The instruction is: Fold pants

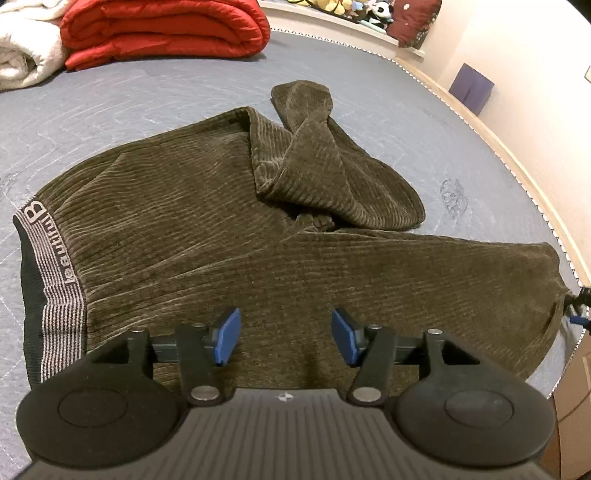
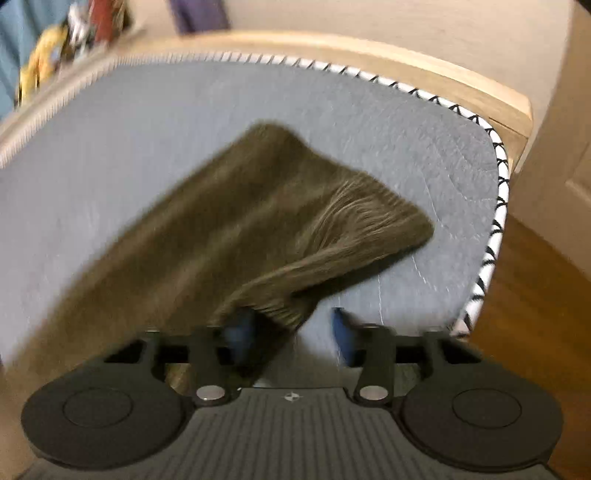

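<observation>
You are near the start of the fold, as far as I can judge: the pants (image 1: 229,236) lie spread across the grey mattress (image 1: 110,103), not yet stacked leg on leg or folded end to end. The near leg runs out flat to the right, toward the mattress edge, while the far leg is doubled back on itself in a twisted heap near the middle. That heap needs straightening before any clean fold.

The pants are dark olive corduroy, thick and ribbed, with a black and white striped waistband (image 1: 55,280) at the left.

Your left gripper (image 1: 286,338) hovers over the near leg with its blue pads apart, holding nothing. Your right gripper (image 2: 291,332) also has its pads apart; in the blurred right wrist view, the cuff (image 2: 266,302) drapes over the left pad, lifted off the mattress, but it is not pinched.

Far left sit a red quilt (image 1: 166,29) and a white blanket (image 1: 26,55).
</observation>
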Action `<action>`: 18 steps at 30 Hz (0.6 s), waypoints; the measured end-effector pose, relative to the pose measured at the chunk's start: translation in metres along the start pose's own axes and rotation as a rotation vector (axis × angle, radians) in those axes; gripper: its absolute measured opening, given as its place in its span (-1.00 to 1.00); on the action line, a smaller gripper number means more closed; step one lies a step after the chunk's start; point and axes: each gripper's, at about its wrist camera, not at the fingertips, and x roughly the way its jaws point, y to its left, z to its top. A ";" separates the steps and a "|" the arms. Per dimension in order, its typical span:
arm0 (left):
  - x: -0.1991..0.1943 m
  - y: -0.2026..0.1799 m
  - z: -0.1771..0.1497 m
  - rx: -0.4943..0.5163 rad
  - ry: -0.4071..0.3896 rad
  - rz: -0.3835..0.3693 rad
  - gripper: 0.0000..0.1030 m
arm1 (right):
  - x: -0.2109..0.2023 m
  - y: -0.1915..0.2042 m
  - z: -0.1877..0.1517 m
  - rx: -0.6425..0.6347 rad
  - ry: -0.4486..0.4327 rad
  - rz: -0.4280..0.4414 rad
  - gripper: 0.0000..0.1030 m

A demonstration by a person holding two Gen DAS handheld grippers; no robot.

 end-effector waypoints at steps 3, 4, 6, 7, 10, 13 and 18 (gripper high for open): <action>0.003 0.005 -0.001 -0.007 0.006 0.013 0.20 | 0.013 -0.015 0.009 0.120 -0.016 0.062 0.22; 0.004 0.008 -0.001 -0.009 0.009 0.017 0.20 | 0.014 -0.023 0.015 0.159 -0.018 0.084 0.22; 0.005 0.013 -0.001 -0.015 0.015 0.024 0.21 | 0.014 -0.032 0.022 0.251 -0.058 0.098 0.23; 0.006 0.016 -0.001 -0.020 0.017 0.026 0.21 | 0.012 -0.037 0.023 0.289 -0.075 0.102 0.24; 0.006 0.020 0.001 -0.029 0.019 0.026 0.21 | 0.003 -0.054 0.028 0.420 -0.131 0.153 0.25; 0.008 0.018 0.001 -0.023 0.020 0.019 0.21 | 0.016 -0.055 0.030 0.389 -0.084 0.116 0.33; 0.008 0.009 -0.002 0.006 0.025 0.010 0.21 | 0.020 -0.068 0.026 0.393 -0.064 0.004 -0.76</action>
